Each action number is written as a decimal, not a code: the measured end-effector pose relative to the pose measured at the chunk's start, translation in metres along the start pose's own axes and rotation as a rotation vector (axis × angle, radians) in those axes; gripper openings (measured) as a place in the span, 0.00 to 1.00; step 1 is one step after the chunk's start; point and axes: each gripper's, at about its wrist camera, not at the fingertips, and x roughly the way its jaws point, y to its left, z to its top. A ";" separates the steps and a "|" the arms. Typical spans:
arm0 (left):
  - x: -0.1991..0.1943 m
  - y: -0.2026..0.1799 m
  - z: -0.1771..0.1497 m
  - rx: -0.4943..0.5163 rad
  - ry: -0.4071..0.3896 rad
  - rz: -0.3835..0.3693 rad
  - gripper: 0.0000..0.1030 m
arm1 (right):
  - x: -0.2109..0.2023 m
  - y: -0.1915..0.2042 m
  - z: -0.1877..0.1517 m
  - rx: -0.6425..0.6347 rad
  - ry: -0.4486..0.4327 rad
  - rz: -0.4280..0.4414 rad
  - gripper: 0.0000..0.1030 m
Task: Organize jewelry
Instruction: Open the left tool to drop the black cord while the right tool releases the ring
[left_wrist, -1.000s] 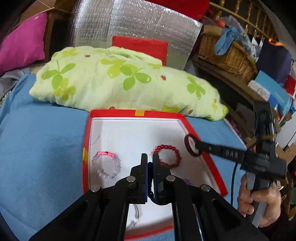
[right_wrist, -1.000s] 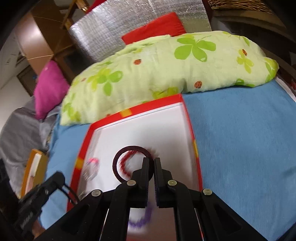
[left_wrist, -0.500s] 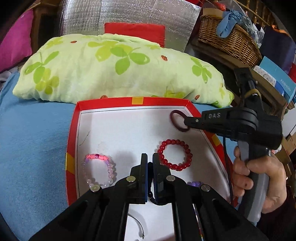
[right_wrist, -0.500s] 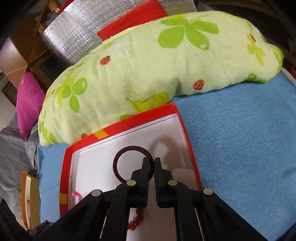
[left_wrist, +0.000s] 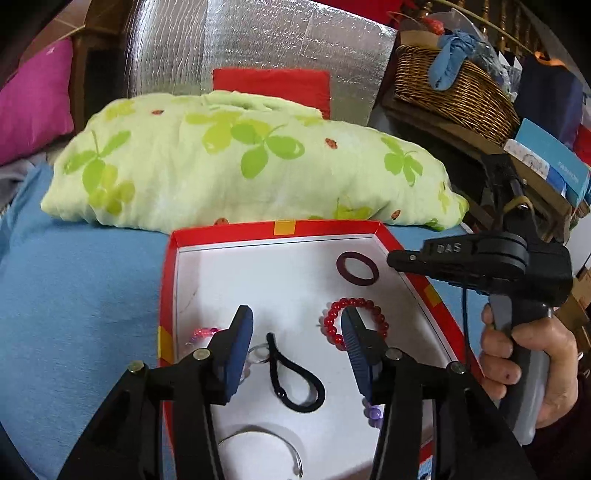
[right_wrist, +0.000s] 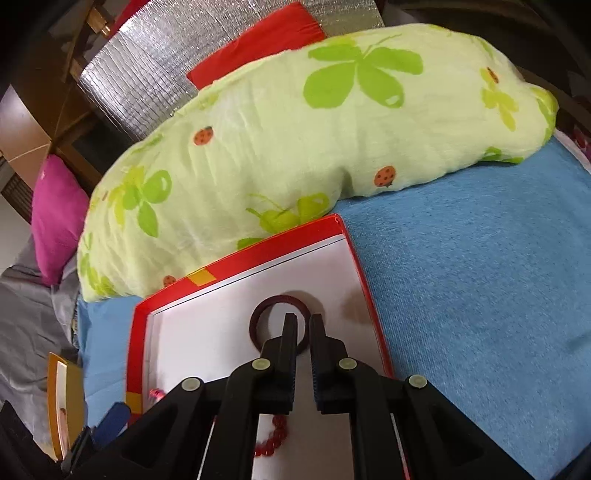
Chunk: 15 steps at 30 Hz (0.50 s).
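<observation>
Jewelry lay sorted in the red tray (left_wrist: 168, 295): the dark ring (left_wrist: 357, 268) rested free, left tongs (left_wrist: 297, 332) spread wide, right tongs (right_wrist: 303, 325) slightly parted, empty.

The open box (left_wrist: 168, 266) sits on the bed (left_wrist: 81, 280), with the pillow (left_wrist: 236, 162) just behind its far edge. Inside, the ring bangle (left_wrist: 357, 268) lies at the far right corner, the beaded bracelet (left_wrist: 334, 319) nearer, the elastic band (left_wrist: 295, 384) in the middle, the wire bangle (left_wrist: 291, 452) nearest. A wicker basket (left_wrist: 454, 85) stands behind to the right.
</observation>
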 end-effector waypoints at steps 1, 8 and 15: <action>-0.003 0.000 0.000 0.003 -0.005 0.005 0.49 | -0.006 0.000 -0.003 -0.004 -0.007 0.004 0.09; -0.039 0.012 -0.007 0.023 -0.045 0.149 0.56 | -0.047 0.001 -0.035 -0.062 -0.016 0.038 0.09; -0.083 0.019 -0.040 0.032 -0.055 0.271 0.65 | -0.094 0.006 -0.074 -0.124 -0.031 0.070 0.12</action>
